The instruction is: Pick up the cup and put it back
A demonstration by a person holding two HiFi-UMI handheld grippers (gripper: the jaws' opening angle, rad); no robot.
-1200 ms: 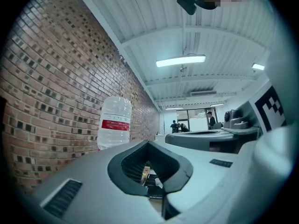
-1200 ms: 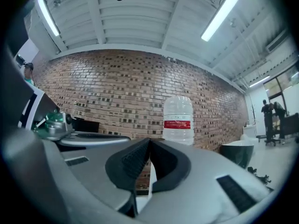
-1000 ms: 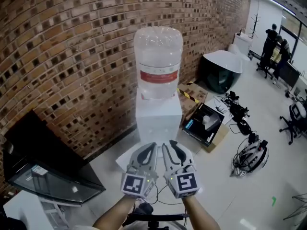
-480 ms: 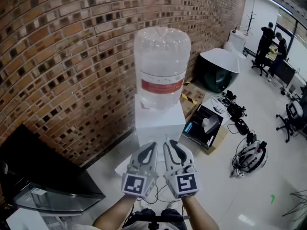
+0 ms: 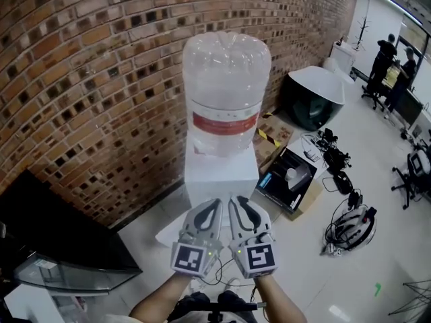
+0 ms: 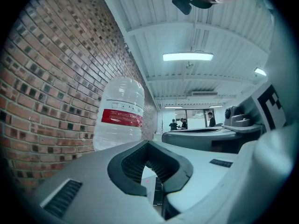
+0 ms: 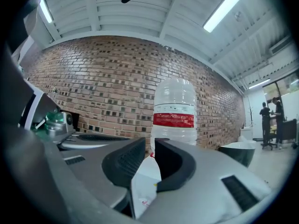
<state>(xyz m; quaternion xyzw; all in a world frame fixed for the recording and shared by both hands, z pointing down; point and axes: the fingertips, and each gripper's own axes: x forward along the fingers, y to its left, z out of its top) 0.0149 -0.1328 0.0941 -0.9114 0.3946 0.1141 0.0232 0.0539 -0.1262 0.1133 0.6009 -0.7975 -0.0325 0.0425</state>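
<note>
A white water dispenser (image 5: 221, 173) with a large clear bottle (image 5: 225, 93) on top stands against the brick wall. Both grippers hang side by side just in front of it. My right gripper (image 5: 233, 202) pinches a white paper cup (image 7: 144, 181) with small red print. Its jaws have just been closing, and the pads press on the cup's wall. The cup does not show in the head view. My left gripper (image 5: 215, 204) is shut, fingertips together, with nothing between them. In the left gripper view the bottle (image 6: 119, 120) rises above the left gripper (image 6: 149, 146).
The brick wall (image 5: 87, 79) runs along the left. A black cabinet (image 5: 54, 241) stands at lower left. Right of the dispenser lie an open cardboard box (image 5: 289, 177), cables and a helmet (image 5: 350, 224), and a dark round tub (image 5: 313, 96). People (image 5: 387, 59) stand far off.
The dispenser and bottle loom larger: both grippers have come closer to it together, still side by side. The cup stays in the right gripper.
</note>
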